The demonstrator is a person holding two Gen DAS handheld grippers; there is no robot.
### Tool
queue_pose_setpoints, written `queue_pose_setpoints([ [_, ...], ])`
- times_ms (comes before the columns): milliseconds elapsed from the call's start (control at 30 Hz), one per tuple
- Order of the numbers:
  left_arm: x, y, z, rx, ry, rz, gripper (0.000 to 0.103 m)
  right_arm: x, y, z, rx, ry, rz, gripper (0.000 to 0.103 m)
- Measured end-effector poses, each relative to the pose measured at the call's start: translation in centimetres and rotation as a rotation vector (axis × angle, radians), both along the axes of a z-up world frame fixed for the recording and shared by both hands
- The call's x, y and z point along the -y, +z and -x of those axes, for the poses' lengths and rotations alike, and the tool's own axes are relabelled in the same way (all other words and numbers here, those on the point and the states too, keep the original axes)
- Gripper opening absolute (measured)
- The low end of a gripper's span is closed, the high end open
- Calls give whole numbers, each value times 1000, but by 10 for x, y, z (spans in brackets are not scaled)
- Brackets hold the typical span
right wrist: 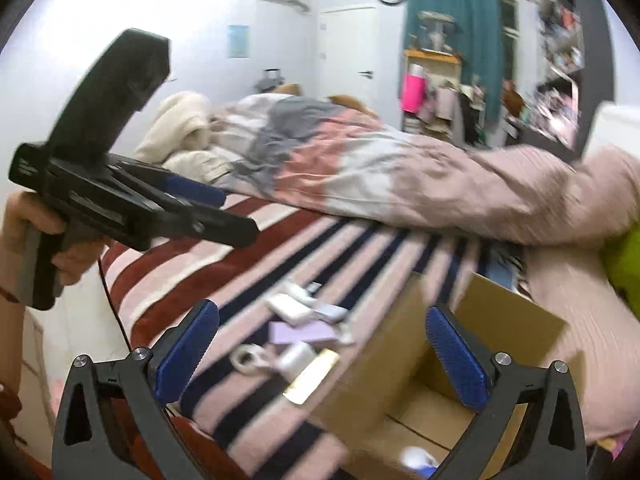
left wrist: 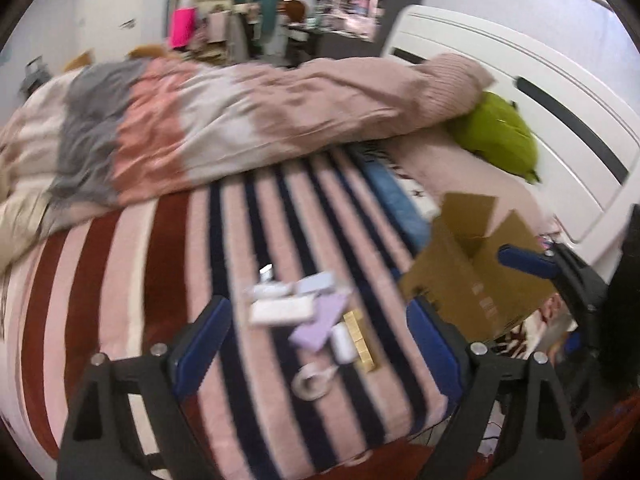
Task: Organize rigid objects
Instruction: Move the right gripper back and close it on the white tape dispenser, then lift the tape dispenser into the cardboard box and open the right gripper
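Left wrist view: both my tools spread, empty. Beside the open brown cardboard box (left wrist: 472,280), the flat gold rectangular bar (left wrist: 362,340) looks stiff, slick; I'd pinch its long edges.

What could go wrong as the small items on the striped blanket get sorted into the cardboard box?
1. The items lie bunched and touching; the open left hand-held gripper may knock neighbours while grasping one.
2. The tape roll and gold bar lie near the bed edge and could slide off the soft blanket.
3. The box sits on uneven bedding; the open right hand-held gripper over it may tip it.
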State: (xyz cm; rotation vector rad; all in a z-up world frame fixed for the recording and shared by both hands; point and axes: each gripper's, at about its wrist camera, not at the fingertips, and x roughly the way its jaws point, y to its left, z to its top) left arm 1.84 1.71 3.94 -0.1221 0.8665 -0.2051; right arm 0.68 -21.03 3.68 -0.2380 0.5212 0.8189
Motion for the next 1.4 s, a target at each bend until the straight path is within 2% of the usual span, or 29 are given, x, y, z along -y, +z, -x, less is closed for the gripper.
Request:
queue_pose_setpoints([
  [67, -20, -17, 9, 0, 40, 12, 88, -23, -6, 10, 36, 27, 1, 103],
  [133, -35, -33, 16, -2, 64, 22, 88, -47, -15, 16, 29, 66, 29, 103],
  [267, -54, -68, 22, -6, 98, 35, 88, -78, -50, 14, -114, 206, 12, 103],
  [333, -59, -82, 22, -5, 104, 44, 88, -88, -76, 10, -180, 228, 38, 102],
  [367, -62, -90, 22, -10, 108, 52, 88, -94, -91, 6, -209, 223, 62, 100],
  [433, -65, -104, 22, -20, 111, 65, 88, -98, -117, -3, -257, 203, 110, 85],
  [500, -66, -116, 20, -28, 107, 68, 88, -102, -139, -13, -294, 180, 147, 78],
  [600, -66, -128, 18, -33, 107, 62, 88, -103, -156, -23, -312, 169, 182, 71],
  [800, -66, -134, 13, -42, 113, 76, 88, -107, -164, -31, -301, 173, 229, 65],
  [867, -63, -133, 12, -43, 112, 65, 88, -109, -168, -29, -301, 182, 253, 57],
  [933, -60, -132, 12, -49, 106, 69, 88, -108, -171, -26, -304, 181, 266, 43],
  [1033, -56, -128, 13, -56, 97, 57, 88, -107, -172, -25, -302, 168, 255, 34],
  [1267, -51, -121, 20, -73, 90, 53, 88, -111, -171, -24, -281, 146, 239, 34],
  [1400, -46, -108, 23, -83, 49, 79, 88, -107, -151, -17, -247, 167, 179, 34],
])
